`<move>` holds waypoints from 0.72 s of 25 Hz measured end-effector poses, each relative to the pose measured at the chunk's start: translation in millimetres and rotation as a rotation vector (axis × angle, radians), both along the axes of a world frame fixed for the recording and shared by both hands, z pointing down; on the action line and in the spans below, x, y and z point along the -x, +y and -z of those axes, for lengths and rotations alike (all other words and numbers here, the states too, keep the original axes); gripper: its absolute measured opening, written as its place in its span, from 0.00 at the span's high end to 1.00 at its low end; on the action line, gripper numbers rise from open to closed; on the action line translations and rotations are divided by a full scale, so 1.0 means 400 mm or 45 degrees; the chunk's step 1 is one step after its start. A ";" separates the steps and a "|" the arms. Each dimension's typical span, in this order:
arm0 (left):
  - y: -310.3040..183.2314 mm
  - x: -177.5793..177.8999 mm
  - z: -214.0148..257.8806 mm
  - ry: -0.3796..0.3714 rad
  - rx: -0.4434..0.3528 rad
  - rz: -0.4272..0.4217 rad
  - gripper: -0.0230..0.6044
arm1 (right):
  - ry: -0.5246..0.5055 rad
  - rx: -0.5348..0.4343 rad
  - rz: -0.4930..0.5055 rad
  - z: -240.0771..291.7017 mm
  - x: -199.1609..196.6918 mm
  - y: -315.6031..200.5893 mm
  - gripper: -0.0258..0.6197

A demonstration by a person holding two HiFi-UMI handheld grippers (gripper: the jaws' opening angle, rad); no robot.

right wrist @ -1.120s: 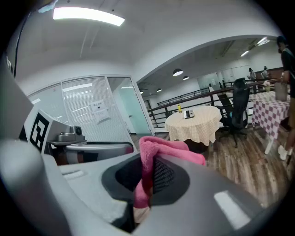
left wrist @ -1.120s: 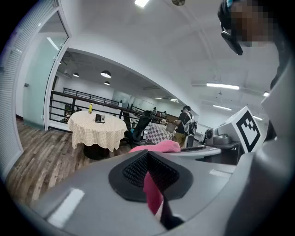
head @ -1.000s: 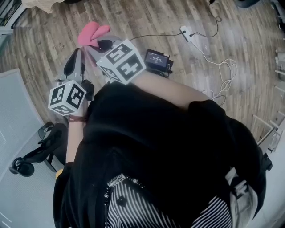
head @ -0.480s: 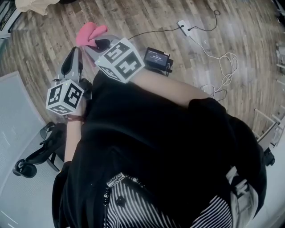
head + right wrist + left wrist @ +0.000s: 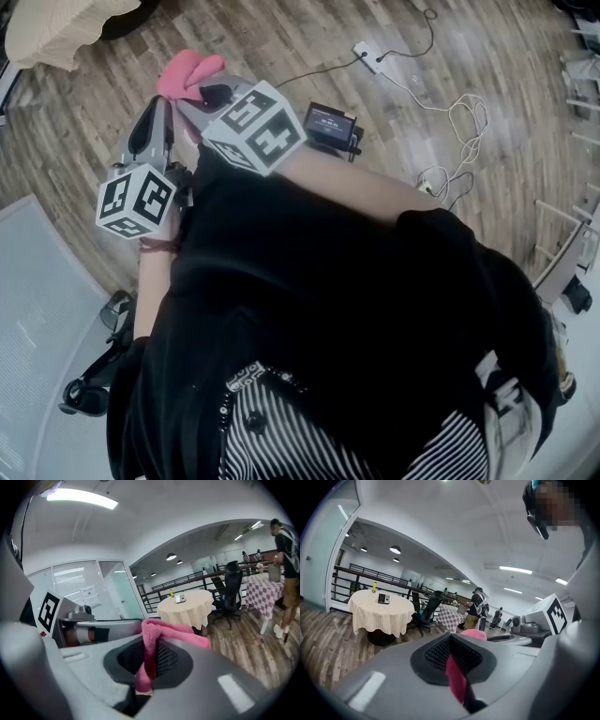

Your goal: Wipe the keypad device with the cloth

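A pink cloth [image 5: 187,73] sticks out past the tips of both grippers, which I hold close together in front of my chest. My right gripper [image 5: 202,94] is shut on the cloth [image 5: 159,632], which folds over its jaw. My left gripper [image 5: 157,112] also has a pink strip of the cloth [image 5: 457,677] pinched in its shut jaws. A black device with a small screen [image 5: 330,125] lies on the wood floor beyond the grippers. Another small keypad-like device [image 5: 383,598] stands on a distant round table [image 5: 185,609].
A white power strip [image 5: 366,52] and loose cables [image 5: 455,122] lie on the floor at the upper right. An office chair base [image 5: 94,394] is at the lower left. People [image 5: 477,606] stand by a checked table [image 5: 269,590] far off. A cream table edge [image 5: 56,28] shows at the top left.
The head view has swung a little, bringing the cream table edge in at the top left. Both grippers and the cloth keep almost the same place.
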State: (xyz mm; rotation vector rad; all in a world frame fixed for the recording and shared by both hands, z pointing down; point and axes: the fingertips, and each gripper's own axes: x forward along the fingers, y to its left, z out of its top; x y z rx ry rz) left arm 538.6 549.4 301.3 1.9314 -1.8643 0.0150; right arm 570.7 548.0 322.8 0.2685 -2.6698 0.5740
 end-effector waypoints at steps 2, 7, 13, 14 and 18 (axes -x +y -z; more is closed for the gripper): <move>-0.051 0.032 0.000 0.000 -0.002 -0.024 0.96 | 0.011 0.000 -0.028 -0.002 0.031 -0.046 0.91; -0.125 0.174 -0.009 0.001 0.001 -0.046 0.96 | 0.037 -0.006 -0.054 -0.017 0.170 -0.108 0.91; -0.219 0.387 -0.007 0.027 0.003 -0.084 0.96 | 0.062 -0.012 -0.102 -0.016 0.375 -0.193 0.91; -0.250 0.418 -0.010 0.026 0.006 -0.094 0.96 | 0.066 -0.008 -0.113 -0.021 0.405 -0.222 0.91; -0.353 0.533 -0.009 0.014 0.022 -0.134 0.96 | 0.078 0.000 -0.145 -0.017 0.522 -0.321 0.91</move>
